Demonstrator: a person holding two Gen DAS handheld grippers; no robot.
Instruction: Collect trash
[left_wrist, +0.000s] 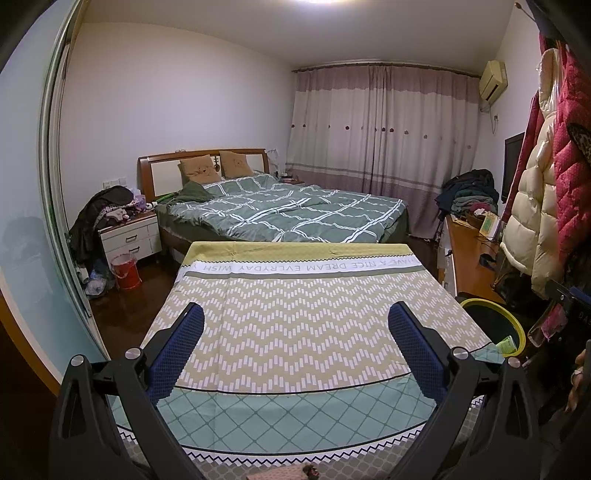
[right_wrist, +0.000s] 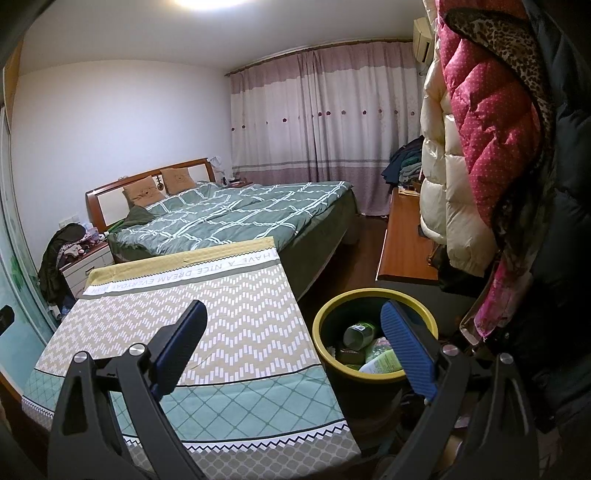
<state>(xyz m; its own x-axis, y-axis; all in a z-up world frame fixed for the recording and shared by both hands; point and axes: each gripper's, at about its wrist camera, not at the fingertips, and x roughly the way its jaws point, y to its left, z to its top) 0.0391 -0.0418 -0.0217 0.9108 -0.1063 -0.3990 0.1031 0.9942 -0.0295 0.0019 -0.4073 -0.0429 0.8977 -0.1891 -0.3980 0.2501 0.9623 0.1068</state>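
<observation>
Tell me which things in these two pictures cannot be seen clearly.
- Trash bin, left wrist view: mostly hidden behind the table edge.
- Bin contents, right wrist view: partly covered by the right gripper finger.
- Small brown thing, left view: cut off by the bottom edge.

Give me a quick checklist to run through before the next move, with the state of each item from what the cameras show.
1. Left gripper open and holding nothing: ok.
2. Right gripper open and holding nothing: ok.
3. Trash bin upright beside the covered table, mouth unobstructed: ok.
4. Trash inside the bin, including a green tube and a can: ok.
5. Tabletop free of trash in the parts both views show: ok; a small object at the near edge cannot be identified.
6. More trash elsewhere, such as the floor clutter by the nightstand: cannot tell.
</observation>
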